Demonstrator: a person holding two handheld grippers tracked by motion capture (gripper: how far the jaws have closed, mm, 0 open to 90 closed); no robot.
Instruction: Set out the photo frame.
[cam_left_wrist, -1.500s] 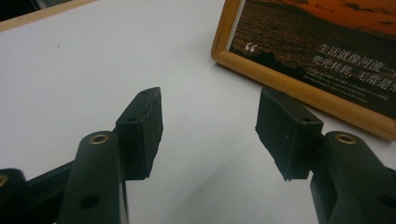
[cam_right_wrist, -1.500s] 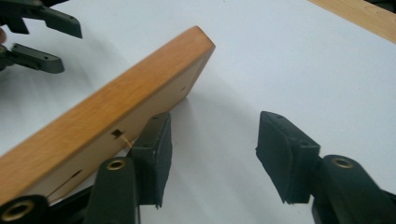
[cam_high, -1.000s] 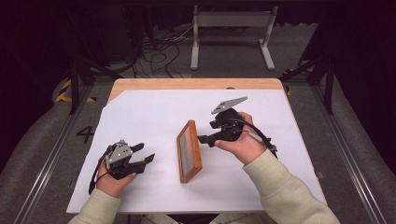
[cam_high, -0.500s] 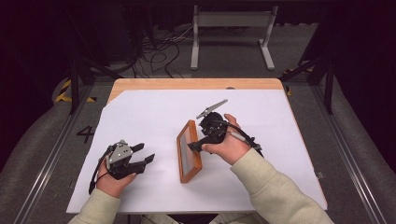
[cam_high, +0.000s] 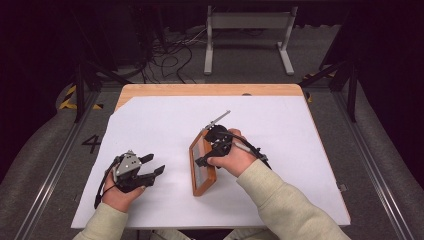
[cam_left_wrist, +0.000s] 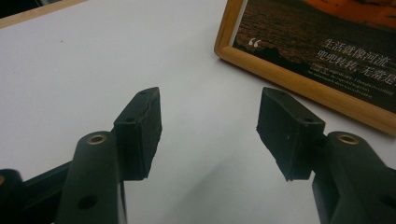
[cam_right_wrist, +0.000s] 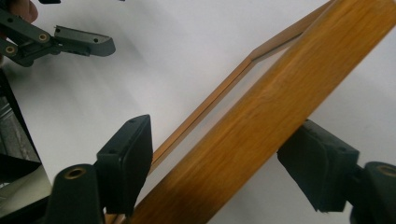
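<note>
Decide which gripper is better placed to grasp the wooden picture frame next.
Right. The right gripper already straddles the wooden picture frame's edge, jaws open. The left gripper rests apart from it on the white table.

Bright table, dark surroundings, soft close-ups

Pretty dim room overall, most of the light lands on the table (cam_high: 150, 91), which has a light wood top with a big white sheet (cam_high: 165, 130) covering nearly all of it (just a strip of bare wood shows along the far edge). Floor is grey carpet (cam_high: 45, 150), with metal rails (cam_high: 55, 165) running along both sides of the table. There's a "4" (cam_high: 91, 143) marked on the floor at the left, plus yellow-black hazard tape (cam_high: 67, 97) farther back. Behind the table stands a white metal stand (cam_high: 248, 35), with a tangle of cables (cam_high: 172, 52) on the floor beside it. Everything beyond that goes black.
</note>
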